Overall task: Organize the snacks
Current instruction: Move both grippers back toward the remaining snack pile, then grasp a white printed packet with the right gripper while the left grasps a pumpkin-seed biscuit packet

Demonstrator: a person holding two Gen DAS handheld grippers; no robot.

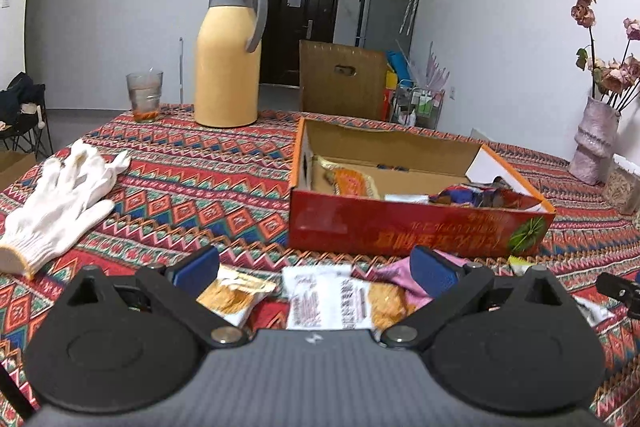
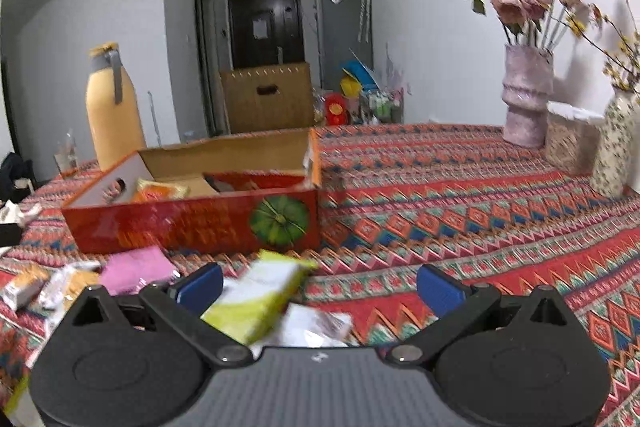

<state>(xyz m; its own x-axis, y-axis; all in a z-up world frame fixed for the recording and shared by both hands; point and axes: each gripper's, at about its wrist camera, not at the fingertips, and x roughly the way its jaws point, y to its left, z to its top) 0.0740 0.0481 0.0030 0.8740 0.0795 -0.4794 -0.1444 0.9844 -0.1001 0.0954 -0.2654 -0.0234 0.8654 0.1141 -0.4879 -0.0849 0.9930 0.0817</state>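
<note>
Table [image 1: 200, 163]: patterned cloth; everything sits on it.
Box [image 1: 400, 227]: red, open top, at 12 o'clock from the left gripper, 11 o'clock from the right; several snacks already lie inside.
Flask [image 1: 228, 67]: yellow, upright, far side, 11 o'clock in the left view; not part of the job.
Glove [image 1: 60, 203]: white, lying flat at 10 o'clock from the left gripper, well apart from the snacks.
Loose snacks: small pile on the cloth just in front of the box's near wall.
Left gripper [image 1: 316, 271]: jaws spread wide, holding nothing; hangs low over the pile.
White packet [image 1: 332, 299]: lies flat between the left gripper's pads, at 12 o'clock, touching neither as far as I can tell.
Right gripper [image 2: 320, 287]: jaws wide apart, empty.
Green packet [image 2: 260, 299]: blurred, tilted, close to the right gripper's left pad at 11 o'clock; contact uncertain.
Pink packet [image 2: 136, 267]: at 10 o'clock from the right gripper, near the box wall.
Step, as judged: mid-sort; picking the next snack for the box.
Next move, as judged: lower a gripper, close across a packet's narrow side, lift clear of the box's near wall, release inside.
</note>
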